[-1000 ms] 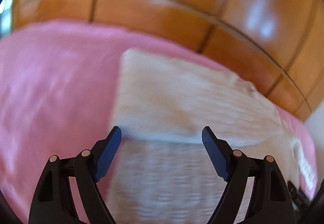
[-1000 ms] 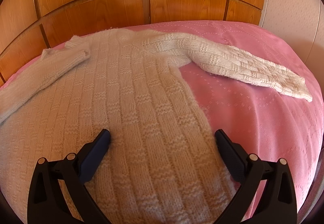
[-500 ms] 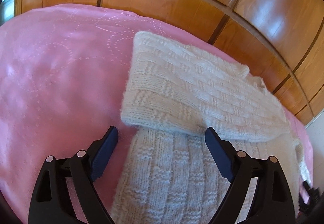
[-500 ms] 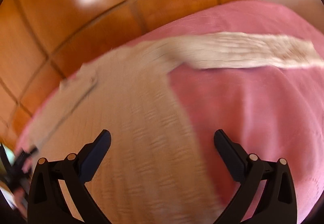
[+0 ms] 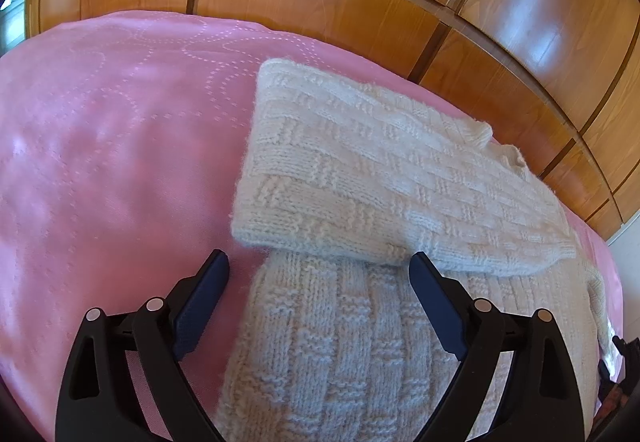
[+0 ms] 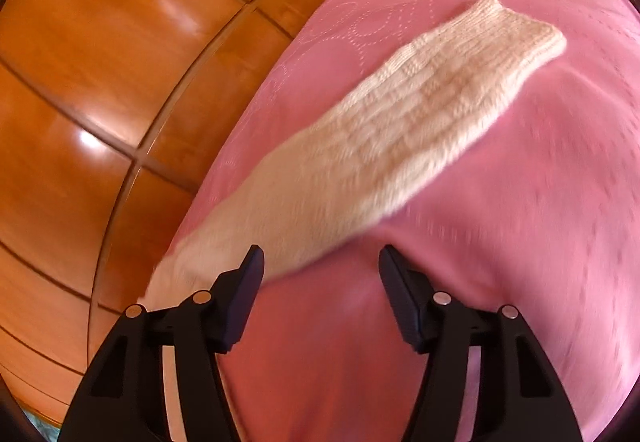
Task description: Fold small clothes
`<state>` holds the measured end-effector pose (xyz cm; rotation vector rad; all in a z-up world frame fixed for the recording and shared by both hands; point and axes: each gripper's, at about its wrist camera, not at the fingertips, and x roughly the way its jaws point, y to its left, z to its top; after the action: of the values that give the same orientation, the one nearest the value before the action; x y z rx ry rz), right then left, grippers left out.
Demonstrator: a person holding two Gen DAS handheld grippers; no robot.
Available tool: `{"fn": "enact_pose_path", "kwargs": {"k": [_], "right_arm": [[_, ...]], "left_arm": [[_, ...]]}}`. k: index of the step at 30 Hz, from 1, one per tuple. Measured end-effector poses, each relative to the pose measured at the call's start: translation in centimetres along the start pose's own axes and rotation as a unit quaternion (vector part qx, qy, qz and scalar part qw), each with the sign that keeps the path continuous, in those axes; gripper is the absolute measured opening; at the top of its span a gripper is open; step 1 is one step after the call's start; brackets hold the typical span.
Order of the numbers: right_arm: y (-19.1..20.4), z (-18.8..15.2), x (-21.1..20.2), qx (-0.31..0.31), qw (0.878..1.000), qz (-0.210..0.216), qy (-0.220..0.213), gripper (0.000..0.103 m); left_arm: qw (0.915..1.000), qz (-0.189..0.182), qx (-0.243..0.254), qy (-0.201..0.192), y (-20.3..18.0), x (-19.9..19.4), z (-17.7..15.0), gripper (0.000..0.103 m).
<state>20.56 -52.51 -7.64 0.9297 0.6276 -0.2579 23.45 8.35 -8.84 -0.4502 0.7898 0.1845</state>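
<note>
my left claw [image 5: 318,294] is opening, empty, over the cream sweater [image 5: 360,342] on the pink bed [image 5: 100,162], one sleeve [image 5: 380,178] folded across, while my right claw [image 6: 320,274] narrows, empty, toward the outstretched sleeve [image 6: 400,130].

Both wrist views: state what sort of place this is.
Most likely a bedroom: a pink quilted bedspread covers a bed, a glossy wooden panelled headboard stands behind it, and a cream knitted sweater lies spread for folding.
</note>
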Motion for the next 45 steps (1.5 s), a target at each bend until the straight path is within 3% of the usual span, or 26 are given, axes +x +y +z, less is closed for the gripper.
{"fn": "enact_pose_path", "kwargs": {"k": [6,9,11,13,15,19,28,32,37,41,43,45], "right_arm": [[-2.3,3.2,0.5,0.063,0.997,-0.012,-0.035,0.049],[-3.7,4.4,0.7,0.106,0.993,-0.017,-0.052,0.035],[-4.4,5.4,1.2,0.128,0.990,-0.029,-0.054,0.018],[-5.7,6.3,1.2,0.151,0.987,-0.039,-0.050,0.009],[-5.8,6.8,1.6,0.163,0.985,-0.047,-0.042,0.008],[-2.0,7.7,1.9,0.103,0.990,-0.088,-0.039,0.009],[8.7,6.4,1.6,-0.040,0.995,-0.060,-0.062,0.009],[12.5,4.1,2.6,-0.095,0.992,-0.057,-0.059,0.009],[17.3,0.4,4.0,-0.164,0.986,-0.019,-0.038,0.009],[21.4,-4.7,5.7,-0.264,0.965,0.004,-0.009,0.009],[22.8,-7.5,6.5,-0.319,0.948,0.008,0.005,0.010],[23.8,-11.1,7.6,-0.387,0.922,0.012,0.026,0.015]], "left_arm": [[1.0000,-0.005,0.001,-0.001,0.0,0.2,0.0,0.093],[1.0000,-0.002,0.006,-0.002,-0.2,0.3,-0.2,0.094],[1.0000,-0.003,0.008,-0.002,-0.3,0.4,-0.2,0.096],[0.9999,-0.004,0.009,-0.002,-0.3,0.5,-0.2,0.097],[0.9999,-0.002,0.013,-0.001,-0.5,0.6,-0.2,0.098],[0.9999,-0.004,0.014,-0.001,-0.5,0.7,-0.2,0.099],[0.9999,-0.009,0.010,-0.002,-0.3,0.7,-0.2,0.099],[0.9999,-0.009,0.010,-0.002,-0.3,0.7,-0.2,0.099],[0.9999,-0.010,0.008,-0.002,-0.3,0.6,-0.2,0.099],[0.9999,-0.010,0.008,-0.002,-0.3,0.6,-0.2,0.099],[0.9999,-0.011,0.008,-0.002,-0.3,0.6,-0.2,0.099],[0.9999,-0.011,0.007,-0.002,-0.3,0.6,-0.2,0.099]]}}
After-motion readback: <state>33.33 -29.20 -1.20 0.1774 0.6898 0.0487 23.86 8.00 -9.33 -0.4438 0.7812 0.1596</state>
